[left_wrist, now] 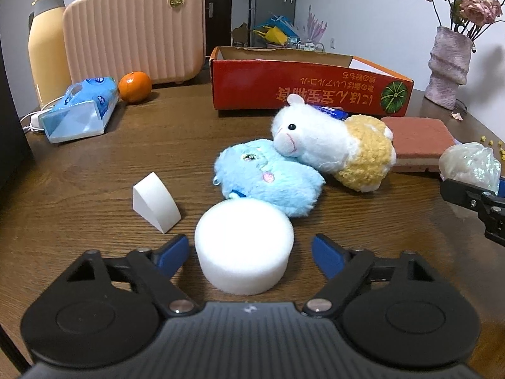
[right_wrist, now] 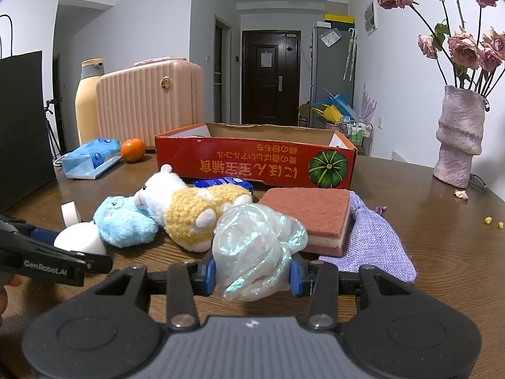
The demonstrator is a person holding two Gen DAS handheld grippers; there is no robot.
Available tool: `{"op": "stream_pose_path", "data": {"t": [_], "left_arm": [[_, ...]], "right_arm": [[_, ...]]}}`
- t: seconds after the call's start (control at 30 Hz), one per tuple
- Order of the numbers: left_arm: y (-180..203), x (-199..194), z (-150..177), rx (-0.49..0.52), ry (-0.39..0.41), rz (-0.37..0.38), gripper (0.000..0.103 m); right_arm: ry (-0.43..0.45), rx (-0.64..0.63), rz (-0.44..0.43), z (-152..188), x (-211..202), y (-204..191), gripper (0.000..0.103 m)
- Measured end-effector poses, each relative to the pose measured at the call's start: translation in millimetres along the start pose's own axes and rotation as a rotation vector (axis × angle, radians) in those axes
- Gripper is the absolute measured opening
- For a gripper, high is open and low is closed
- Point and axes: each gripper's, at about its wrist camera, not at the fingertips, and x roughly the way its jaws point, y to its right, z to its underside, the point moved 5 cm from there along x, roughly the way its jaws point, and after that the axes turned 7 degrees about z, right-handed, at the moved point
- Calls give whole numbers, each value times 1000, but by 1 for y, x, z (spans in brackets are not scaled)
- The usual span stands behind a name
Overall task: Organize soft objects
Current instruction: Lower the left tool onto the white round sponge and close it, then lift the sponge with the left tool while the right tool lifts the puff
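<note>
the left claw (left_wrist: pixel 251 252) points down at a slant toward the wooden surface (left_wrist: pixel 94 189), its blue pads on either side of a round white foam puck (left_wrist: pixel 244 248). the jaws stand apart from the puck, with a gap showing at each side, so nothing is gripped. from the right wrist view the left claw (right_wrist: pixel 75 254) comes in low from the left edge, with a bit of the person's hand (right_wrist: pixel 8 287) behind it.

the right claw (right_wrist: pixel 252 273) tilts gently down and is clamped on a crumpled iridescent bag (right_wrist: pixel 252 252), pads pressing into both sides.

past the puck lies a blue plush (left_wrist: pixel 268 178), touching it, and a white and yellow plush (left_wrist: pixel 331 148) rests its head on the blue one. a white foam wedge (left_wrist: pixel 154 205) stands apart to the left. a red-topped sponge (right_wrist: pixel 309 218) lies by a lilac pouch (right_wrist: pixel 375 246). behind them sits an open red box (right_wrist: pixel 255 161). a tissue pack (left_wrist: pixel 79 110), an orange (left_wrist: pixel 134 87) and a pink case (left_wrist: pixel 135 28) are at the far left, and a vase (right_wrist: pixel 457 139) at the far right.
</note>
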Motion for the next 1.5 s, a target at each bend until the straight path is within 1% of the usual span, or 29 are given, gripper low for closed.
{"op": "stream_pose_path", "data": {"t": [0.07, 0.13, 0.23, 0.47, 0.6, 1.13, 1.5], "left_arm": [[0, 0, 0, -3, 7, -1, 75], [0, -1, -1, -5, 12, 7, 71], [1, -2, -1, -2, 20, 3, 60], [-2, -4, -2, -18, 34, 11, 58], [-2, -9, -4, -17, 56, 9, 58], [5, -43, -12, 0, 199, 14, 58], [18, -58, -29, 8, 272, 39, 58]], "right_arm": [[0, 0, 0, 0, 0, 0, 42], [-1, 0, 0, 0, 0, 0, 42], [-2, 0, 1, 0, 0, 0, 42], [-4, -1, 5, 2, 2, 0, 42], [-1, -1, 8, 2, 3, 1, 42], [44, 21, 23, 0, -13, 6, 42], [96, 38, 45, -16, -21, 11, 42]]}}
